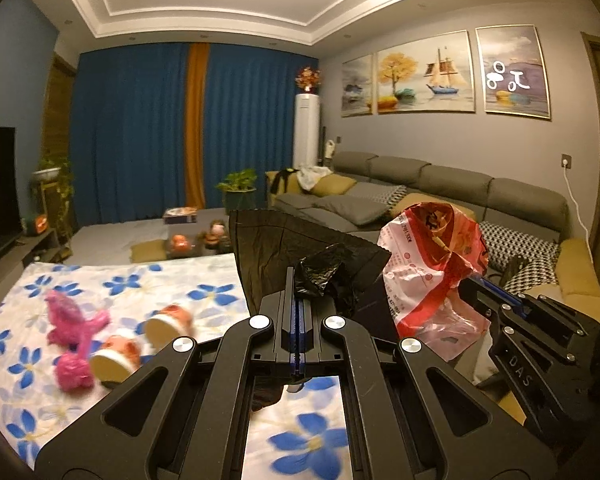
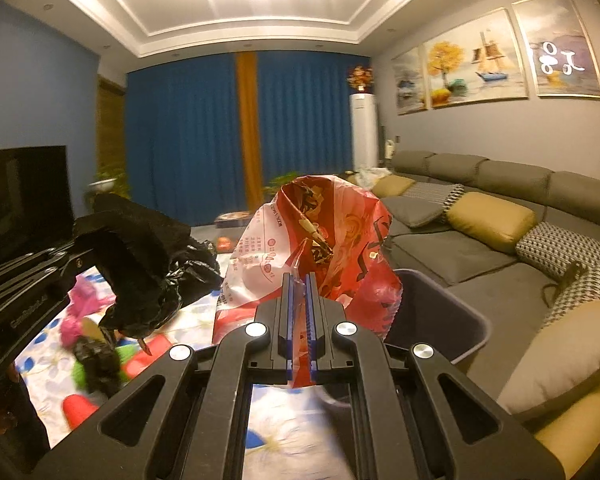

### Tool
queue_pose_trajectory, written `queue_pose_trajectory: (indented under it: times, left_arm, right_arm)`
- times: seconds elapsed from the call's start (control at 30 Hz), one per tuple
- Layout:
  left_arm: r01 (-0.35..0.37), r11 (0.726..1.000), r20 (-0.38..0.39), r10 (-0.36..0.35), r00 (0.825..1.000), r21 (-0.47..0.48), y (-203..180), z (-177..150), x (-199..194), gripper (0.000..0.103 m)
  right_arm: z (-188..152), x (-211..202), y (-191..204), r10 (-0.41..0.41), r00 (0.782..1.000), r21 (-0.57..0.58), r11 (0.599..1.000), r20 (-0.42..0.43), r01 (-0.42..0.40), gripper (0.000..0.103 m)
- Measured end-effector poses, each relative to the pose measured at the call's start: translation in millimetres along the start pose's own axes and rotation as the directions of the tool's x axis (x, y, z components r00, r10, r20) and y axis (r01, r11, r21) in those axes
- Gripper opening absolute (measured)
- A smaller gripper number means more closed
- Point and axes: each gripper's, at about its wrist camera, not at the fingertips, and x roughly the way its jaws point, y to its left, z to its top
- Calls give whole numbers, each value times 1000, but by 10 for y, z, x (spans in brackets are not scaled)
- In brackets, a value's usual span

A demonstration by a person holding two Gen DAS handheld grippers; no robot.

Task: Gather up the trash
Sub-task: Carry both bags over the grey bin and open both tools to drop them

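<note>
My left gripper [image 1: 299,300] is shut on a crumpled edge of a black plastic bag [image 1: 300,248], which spreads out in front of it above the table. My right gripper [image 2: 300,292] is shut on a red and white printed plastic bag [image 2: 324,232] that balloons up ahead of its fingers. In the left wrist view the red bag [image 1: 432,256] hangs just right of the black one, with the right gripper [image 1: 472,278] behind it. On the floral tablecloth [image 1: 40,280] lie pink wrappers [image 1: 72,320] and two tipped paper cups [image 1: 168,322].
A grey bin [image 2: 452,312] stands just right of the red bag, between table and grey sofa [image 2: 480,248]. More scraps in pink, green, red and black [image 2: 96,356] lie on the cloth. A television [image 2: 24,200] is at the left, blue curtains behind.
</note>
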Motion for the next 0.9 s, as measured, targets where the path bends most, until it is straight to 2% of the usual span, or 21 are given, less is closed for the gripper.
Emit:
queue_pose_trajectory:
  times: [0.37,0.9]
  left_arm:
    - [75,997,-46,-75,996,6,-463,3,610,0]
    - [118,993,-81,-118,990,-12,-782,-35,1180,0]
  right_arm:
    - [-14,261,-481,-106,994,22,994,-8,106,7]
    - [-46,584,-729,-141,990,50,989,-30,142,7]
